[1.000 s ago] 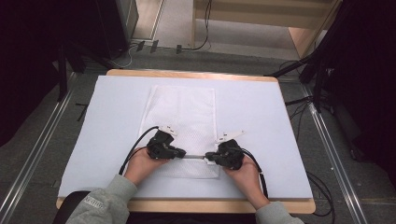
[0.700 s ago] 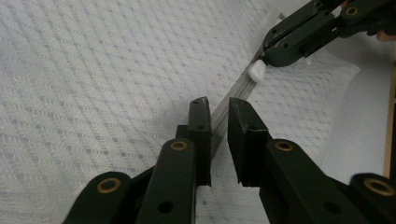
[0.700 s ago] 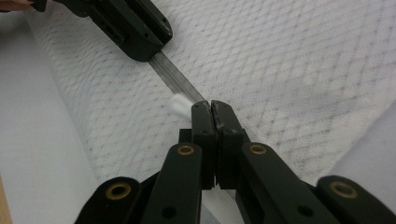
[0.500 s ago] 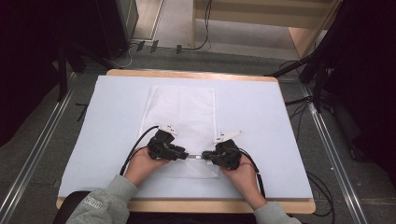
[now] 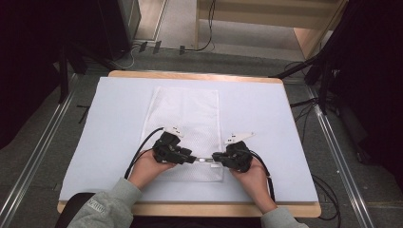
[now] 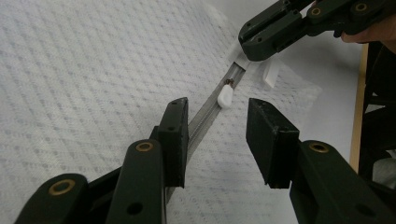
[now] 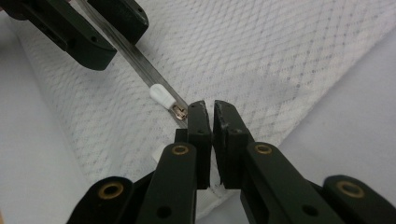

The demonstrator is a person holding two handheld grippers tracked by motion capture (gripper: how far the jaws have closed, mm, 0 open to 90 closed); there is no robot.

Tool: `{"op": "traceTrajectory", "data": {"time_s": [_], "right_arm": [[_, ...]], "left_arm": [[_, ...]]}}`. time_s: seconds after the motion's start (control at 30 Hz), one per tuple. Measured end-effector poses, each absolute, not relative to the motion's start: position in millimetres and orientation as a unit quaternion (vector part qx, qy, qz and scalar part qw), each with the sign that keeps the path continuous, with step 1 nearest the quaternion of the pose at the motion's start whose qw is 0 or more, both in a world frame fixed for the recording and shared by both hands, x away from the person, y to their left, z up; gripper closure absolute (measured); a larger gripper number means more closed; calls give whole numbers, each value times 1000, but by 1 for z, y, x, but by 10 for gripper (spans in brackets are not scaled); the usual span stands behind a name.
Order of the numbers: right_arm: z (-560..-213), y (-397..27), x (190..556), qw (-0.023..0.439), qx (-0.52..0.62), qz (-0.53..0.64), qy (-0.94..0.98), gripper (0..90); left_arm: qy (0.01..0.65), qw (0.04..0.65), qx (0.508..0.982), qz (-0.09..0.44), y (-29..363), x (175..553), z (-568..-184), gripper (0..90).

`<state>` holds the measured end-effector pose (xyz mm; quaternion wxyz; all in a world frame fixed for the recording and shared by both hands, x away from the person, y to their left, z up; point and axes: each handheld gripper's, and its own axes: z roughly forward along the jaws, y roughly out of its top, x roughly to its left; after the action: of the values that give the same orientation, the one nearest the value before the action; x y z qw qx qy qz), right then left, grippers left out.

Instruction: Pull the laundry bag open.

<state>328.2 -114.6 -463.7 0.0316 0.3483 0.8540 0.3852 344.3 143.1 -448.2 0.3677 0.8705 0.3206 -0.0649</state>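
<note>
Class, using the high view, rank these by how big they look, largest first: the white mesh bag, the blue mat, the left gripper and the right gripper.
1. blue mat
2. white mesh bag
3. left gripper and right gripper: they look alike, so no ranking between them.

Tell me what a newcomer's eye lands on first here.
The white mesh bag lies flat in the middle of the pale blue table mat, its zipper along the near edge. There the two grippers face each other: the right gripper is shut on the bag's edge at the zipper's end, beside the white zipper pull. The left gripper has just been opening, its fingers either side of the zipper track.
</note>
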Motion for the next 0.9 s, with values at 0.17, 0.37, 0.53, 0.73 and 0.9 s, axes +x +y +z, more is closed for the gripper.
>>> {"op": "traceTrajectory", "data": {"time_s": [0.17, 0.37, 0.53, 0.73, 0.9], "right_arm": [[-467, -115, 327, 32, 353, 373, 858, 891], [-470, -114, 326, 35, 351, 372, 859, 895], [-472, -115, 326, 33, 350, 378, 856, 894], [-472, -115, 326, 34, 349, 381, 855, 894], [-473, -115, 325, 40, 349, 382, 855, 893]], "left_arm": [[322, 363, 872, -69, 139, 346, -450, 613], [326, 364, 869, -77, 136, 348, -451, 627], [326, 361, 871, -74, 133, 348, -453, 642], [323, 357, 873, -75, 127, 349, -457, 672], [321, 352, 876, -72, 121, 350, -461, 686]]}}
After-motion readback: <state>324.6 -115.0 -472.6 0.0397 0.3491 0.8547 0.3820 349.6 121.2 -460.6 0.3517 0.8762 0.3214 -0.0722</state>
